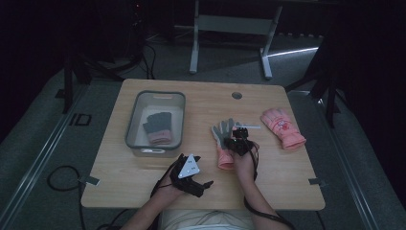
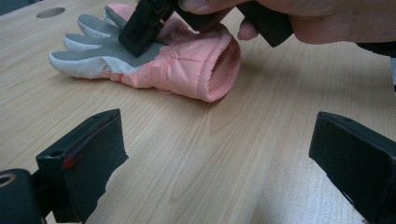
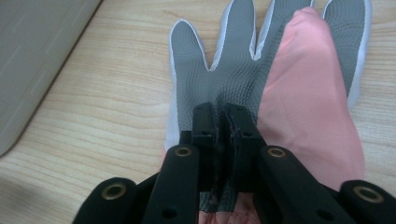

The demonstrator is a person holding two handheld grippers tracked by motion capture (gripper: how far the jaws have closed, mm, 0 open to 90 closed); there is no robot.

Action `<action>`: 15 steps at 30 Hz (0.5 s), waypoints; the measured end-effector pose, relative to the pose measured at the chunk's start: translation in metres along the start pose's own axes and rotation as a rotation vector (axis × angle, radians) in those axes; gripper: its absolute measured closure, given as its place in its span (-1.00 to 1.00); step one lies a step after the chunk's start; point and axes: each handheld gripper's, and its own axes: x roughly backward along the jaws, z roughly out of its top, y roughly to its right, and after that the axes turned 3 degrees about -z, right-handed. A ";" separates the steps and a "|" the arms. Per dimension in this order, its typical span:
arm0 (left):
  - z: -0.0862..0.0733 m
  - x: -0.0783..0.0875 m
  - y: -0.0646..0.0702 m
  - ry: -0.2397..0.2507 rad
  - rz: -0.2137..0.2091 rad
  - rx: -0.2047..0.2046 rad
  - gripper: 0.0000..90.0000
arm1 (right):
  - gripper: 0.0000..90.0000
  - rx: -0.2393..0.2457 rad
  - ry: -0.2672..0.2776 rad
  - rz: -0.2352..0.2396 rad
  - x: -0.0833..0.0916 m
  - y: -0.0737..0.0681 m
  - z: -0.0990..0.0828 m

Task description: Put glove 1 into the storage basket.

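**Right tongs pinch the pink glove's grey palm**

While the left gripper [image 1: 205,184] rests released near the table's [image 1: 143,177] front edge, its jaws spread wide over bare wood with nothing between them, the right gripper [image 1: 238,138] is down on the pink glove [image 1: 224,143]. In the right gripper view its two jaws stand almost together, and a fold of the glove's grey, meshed palm fabric is caught between the pads, so the tongs are clenched on the glove. The left gripper view shows the same contact from the side: the black jaw tips press into the grey palm just behind the fingers, with the person's hand [image 2: 280,18] above them.

The pink glove lies flat on the table, palm up, to the right of the grey bin [image 1: 155,123] and just beside it. Its grey and white fingers point away from the person, and its open pink cuff faces the table's front edge.

Inside the bin lies a dark grey glove [image 1: 158,127] with a pink cuff. A second pink glove [image 1: 282,127] lies farther right of the bin, well apart from the one being gripped. It bears a small mark on its back, too small to read. No other writing or brand can be made out.
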 end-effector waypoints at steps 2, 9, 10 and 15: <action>0.000 0.000 0.000 0.000 0.000 -0.002 -0.93 | 0.76 -0.009 0.004 0.009 0.003 0.001 0.002; -0.001 0.000 -0.001 -0.003 -0.005 0.001 -0.93 | 0.43 0.081 0.062 0.036 0.030 0.002 0.014; -0.002 0.000 -0.001 0.000 -0.006 0.001 -0.93 | 0.42 0.121 0.066 0.038 0.037 0.009 0.016; -0.002 0.000 -0.001 0.000 -0.009 0.000 -0.93 | 0.41 0.158 0.104 -0.006 0.055 0.042 0.021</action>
